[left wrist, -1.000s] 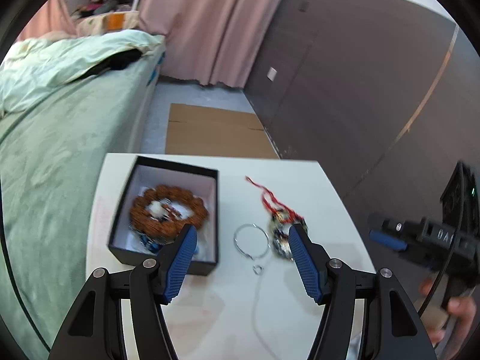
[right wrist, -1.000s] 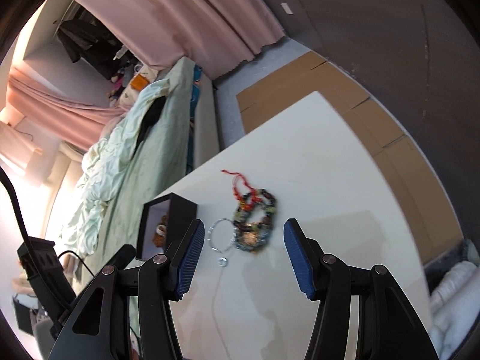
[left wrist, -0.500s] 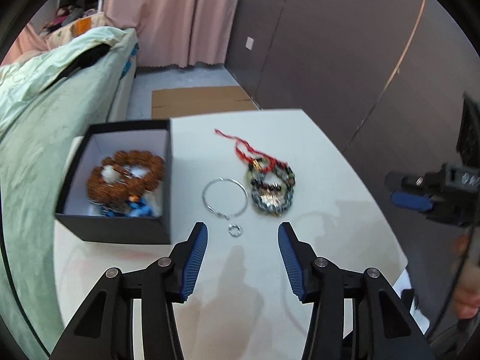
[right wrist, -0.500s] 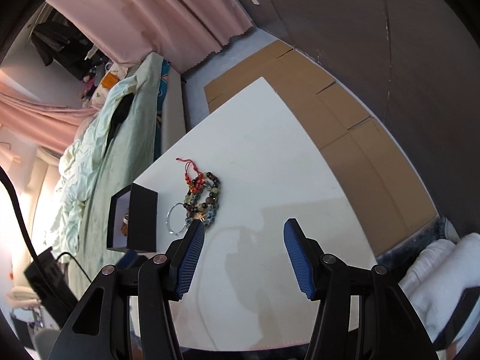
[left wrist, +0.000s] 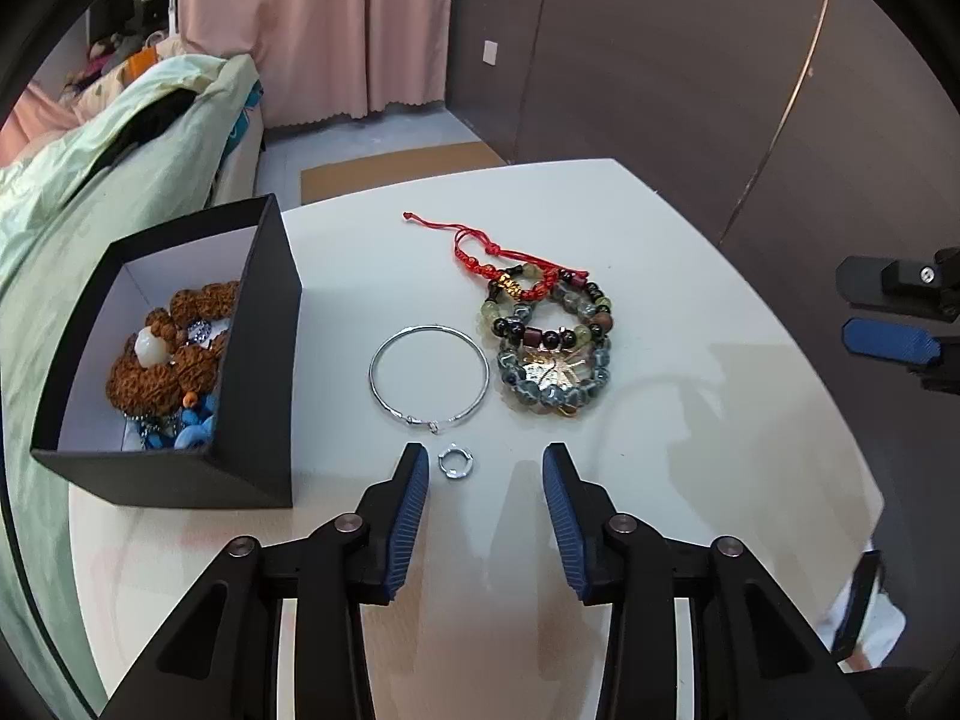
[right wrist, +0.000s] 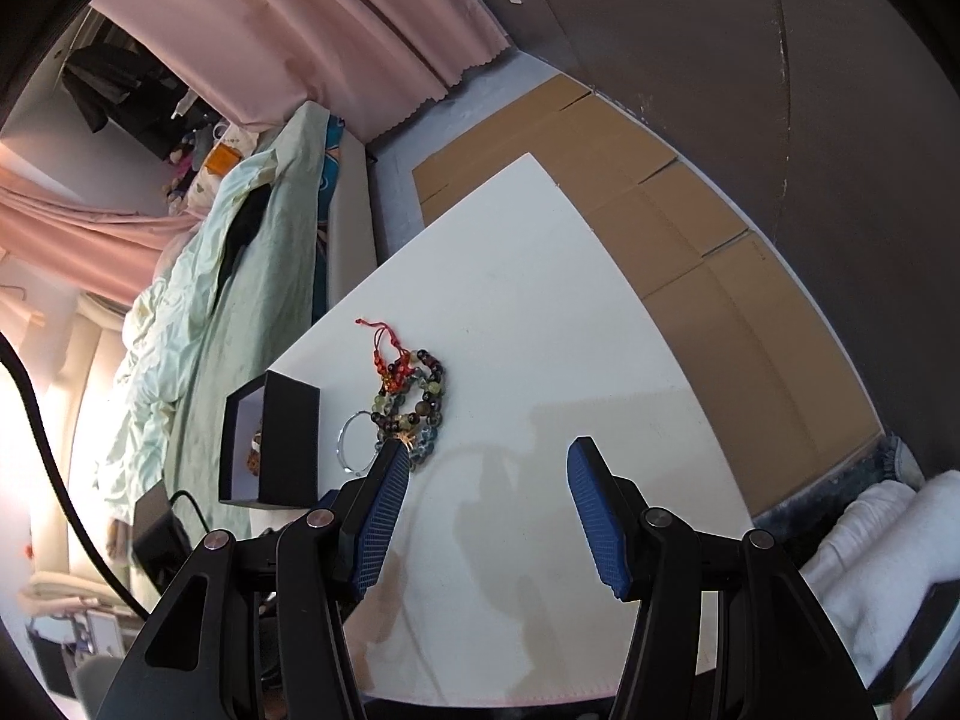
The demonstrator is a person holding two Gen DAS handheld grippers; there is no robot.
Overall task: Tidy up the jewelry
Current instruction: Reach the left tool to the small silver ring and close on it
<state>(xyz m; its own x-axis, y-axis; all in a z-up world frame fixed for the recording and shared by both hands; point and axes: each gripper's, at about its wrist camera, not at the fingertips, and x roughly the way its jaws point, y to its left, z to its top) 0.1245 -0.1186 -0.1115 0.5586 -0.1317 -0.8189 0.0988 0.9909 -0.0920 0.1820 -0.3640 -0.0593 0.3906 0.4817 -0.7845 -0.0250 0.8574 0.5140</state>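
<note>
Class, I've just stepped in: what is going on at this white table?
A person is tidying jewelry with two handheld claws. The black box already holds brown beads. A silver bangle, a small ring and stacked bead bracelets lie on the table. The left claw is open just short of the ring; the right claw is open, holding nothing.
</note>
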